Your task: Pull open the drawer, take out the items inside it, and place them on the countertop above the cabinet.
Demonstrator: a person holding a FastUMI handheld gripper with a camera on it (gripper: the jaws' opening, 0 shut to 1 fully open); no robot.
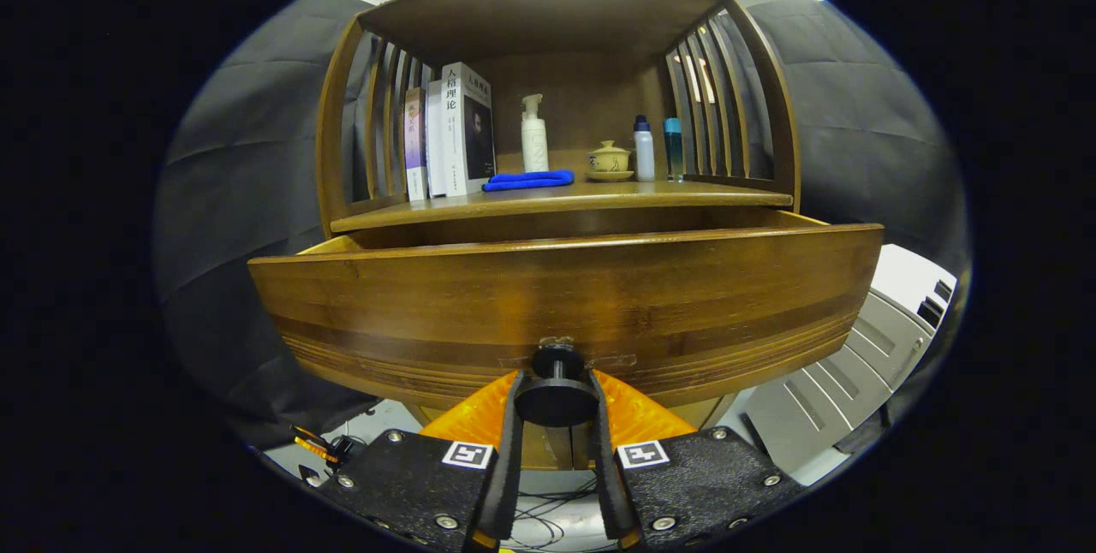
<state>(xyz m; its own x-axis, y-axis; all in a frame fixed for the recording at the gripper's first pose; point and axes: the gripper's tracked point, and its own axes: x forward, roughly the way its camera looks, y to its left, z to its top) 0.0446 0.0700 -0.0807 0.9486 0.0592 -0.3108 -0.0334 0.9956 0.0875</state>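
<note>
- Gripper (556, 403) fingers sit clamped on the round knob (556, 397), one on each side.
- Knob sticks out of the drawer (565, 300) front at 6 o'clock; drawer stands pulled open.
- Countertop (561, 198), at 12 o'clock from the drawer, carries books (454, 133), a blue cloth (529, 181), a pump bottle (534, 135), a lidded cup (610, 161) and two small bottles (644, 151).

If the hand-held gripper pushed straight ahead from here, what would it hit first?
The hand-held gripper is shut on the knob, so likely the drawer front right behind it.

Brown striped-grain drawer (565, 296), black knob (556, 395), blue cloth (528, 180).
</note>
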